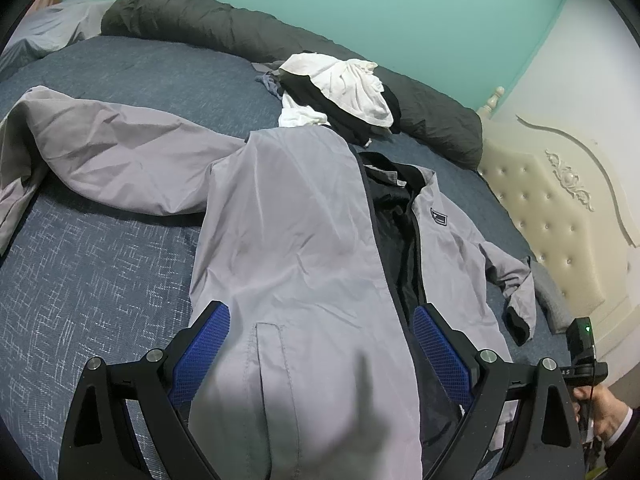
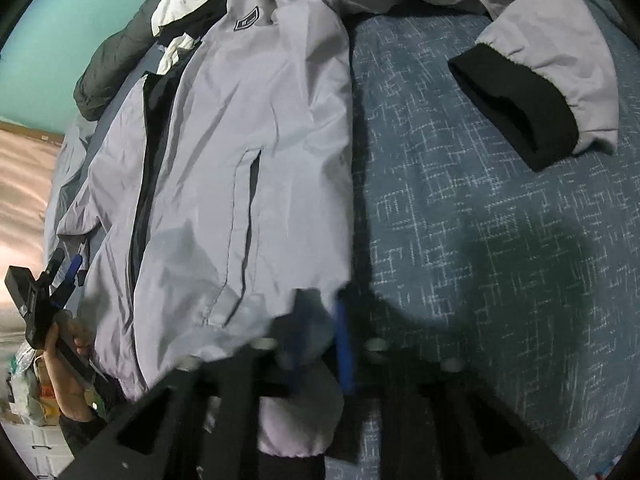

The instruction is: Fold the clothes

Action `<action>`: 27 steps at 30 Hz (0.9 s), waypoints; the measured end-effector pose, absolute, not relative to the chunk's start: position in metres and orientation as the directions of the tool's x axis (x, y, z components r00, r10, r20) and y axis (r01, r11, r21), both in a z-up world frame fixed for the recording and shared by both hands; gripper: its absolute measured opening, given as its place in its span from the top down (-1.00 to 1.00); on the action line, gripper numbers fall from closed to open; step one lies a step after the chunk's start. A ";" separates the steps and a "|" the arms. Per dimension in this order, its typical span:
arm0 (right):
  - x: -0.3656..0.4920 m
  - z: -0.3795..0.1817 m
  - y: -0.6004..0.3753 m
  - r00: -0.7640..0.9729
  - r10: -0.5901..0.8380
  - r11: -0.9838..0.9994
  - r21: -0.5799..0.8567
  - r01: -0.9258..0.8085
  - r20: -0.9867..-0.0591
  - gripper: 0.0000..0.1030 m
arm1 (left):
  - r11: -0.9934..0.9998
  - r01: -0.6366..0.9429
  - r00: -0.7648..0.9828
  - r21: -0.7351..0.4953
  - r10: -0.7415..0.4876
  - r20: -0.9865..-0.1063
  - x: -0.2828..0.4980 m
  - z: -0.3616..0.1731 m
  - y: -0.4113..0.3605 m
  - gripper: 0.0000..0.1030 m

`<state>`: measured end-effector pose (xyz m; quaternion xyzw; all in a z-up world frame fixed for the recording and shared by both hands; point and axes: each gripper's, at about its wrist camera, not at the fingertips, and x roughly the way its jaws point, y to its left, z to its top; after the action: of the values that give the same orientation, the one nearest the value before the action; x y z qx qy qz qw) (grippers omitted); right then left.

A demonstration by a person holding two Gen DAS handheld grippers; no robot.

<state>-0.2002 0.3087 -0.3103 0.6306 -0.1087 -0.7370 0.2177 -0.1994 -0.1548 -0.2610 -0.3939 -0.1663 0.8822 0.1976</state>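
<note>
The grey jacket lay front-up across the middle of the blue bed, hem at the near edge. The left gripper hovered over the hem, jaws wide apart. The right gripper was clamped on the hem's corner.

No whole word is being made out anywhere; a small dark-edged chest badge is being shown on the grey jacket, its marks too small to read, and the letters "A S" are being glimpsed on the right gripper's body
</note>
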 end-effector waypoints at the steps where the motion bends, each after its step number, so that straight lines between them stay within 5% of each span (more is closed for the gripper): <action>1: -0.201 -0.307 0.310 -0.130 -0.456 -0.883 0.430 0.187 -0.880 0.96 | -0.867 -0.220 -0.611 -0.448 0.480 -0.630 -0.199 -0.261 -0.154 -0.86; 7: -0.202 -0.281 0.328 -0.245 -0.410 -0.907 0.364 0.211 -0.879 0.97 | -0.867 -0.221 -0.608 -0.447 0.481 -0.632 -0.199 -0.262 -0.154 -0.86; 13: -0.210 -0.314 0.332 -0.195 -0.287 -0.948 0.249 0.199 -0.938 0.97 | -0.862 -0.226 -0.601 -0.454 0.490 -0.632 -0.199 -0.264 -0.151 -0.87; 27: -0.210 -0.260 0.316 -0.312 -0.410 -0.907 0.349 0.235 -0.857 0.79 | -0.867 -0.207 -0.613 -0.453 0.476 -0.631 -0.196 -0.261 -0.162 -0.87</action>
<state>-0.2096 0.3156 -0.2599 0.5512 -0.0796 -0.8062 0.2000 -0.1965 -0.1619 -0.2613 -0.3950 -0.1698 0.8818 0.1936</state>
